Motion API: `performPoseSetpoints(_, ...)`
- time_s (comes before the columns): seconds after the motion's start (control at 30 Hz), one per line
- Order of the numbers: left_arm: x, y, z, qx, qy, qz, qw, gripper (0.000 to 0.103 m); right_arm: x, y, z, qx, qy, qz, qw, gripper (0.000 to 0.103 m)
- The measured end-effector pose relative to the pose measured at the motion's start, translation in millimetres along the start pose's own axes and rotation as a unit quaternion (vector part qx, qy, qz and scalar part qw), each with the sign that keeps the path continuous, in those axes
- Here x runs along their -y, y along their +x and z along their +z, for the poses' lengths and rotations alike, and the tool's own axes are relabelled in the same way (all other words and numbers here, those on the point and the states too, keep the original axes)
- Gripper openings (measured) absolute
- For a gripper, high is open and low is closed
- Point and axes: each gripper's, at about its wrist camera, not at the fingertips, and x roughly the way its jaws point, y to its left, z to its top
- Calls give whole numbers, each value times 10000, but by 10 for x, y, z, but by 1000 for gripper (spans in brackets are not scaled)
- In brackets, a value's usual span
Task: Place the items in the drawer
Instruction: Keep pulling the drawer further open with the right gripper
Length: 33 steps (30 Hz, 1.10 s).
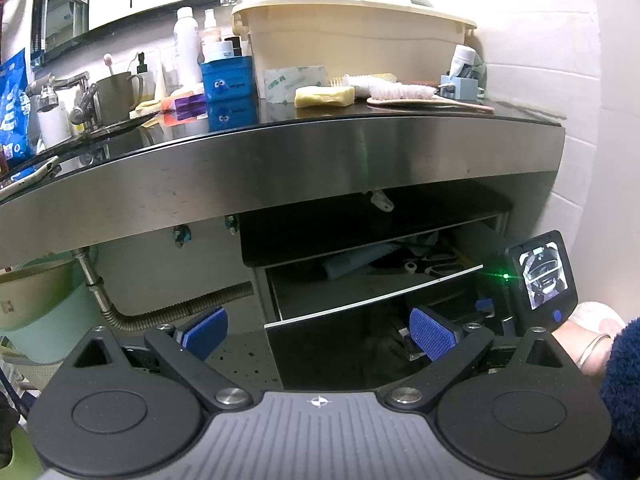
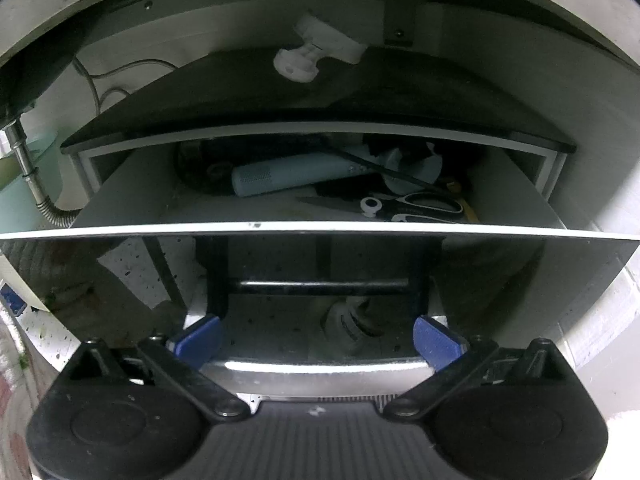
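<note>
The drawer (image 1: 372, 300) under the steel counter stands pulled open, with a glossy black front (image 2: 320, 272). Inside lie a pale blue tube-shaped device (image 2: 292, 178), black-handled scissors (image 2: 420, 206) and other dark items. My left gripper (image 1: 320, 330) is open and empty, low in front of the drawer. My right gripper (image 2: 318, 338) is open and empty, close to the drawer front; its body (image 1: 540, 280) shows at the drawer's right in the left wrist view. On the counter lie a yellow soap bar (image 1: 324, 96), a white brush (image 1: 384, 88) and a blue box (image 1: 228, 84).
A large beige tub (image 1: 352, 44) stands at the back of the counter with bottles (image 1: 188, 52) and a mug (image 1: 118, 96) to its left by the tap (image 1: 84, 100). A flexible drain hose (image 1: 168, 308) and a pale green bin (image 1: 44, 320) sit left of the drawer. A white wall is on the right.
</note>
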Motion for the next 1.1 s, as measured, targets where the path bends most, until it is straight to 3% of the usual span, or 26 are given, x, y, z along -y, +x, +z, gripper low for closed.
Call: performPoseSetpoints(1.1, 27, -7, -20, -58, 52, 2, 10000, 99, 77, 0, 145, -453, 63, 112, 9989, 103)
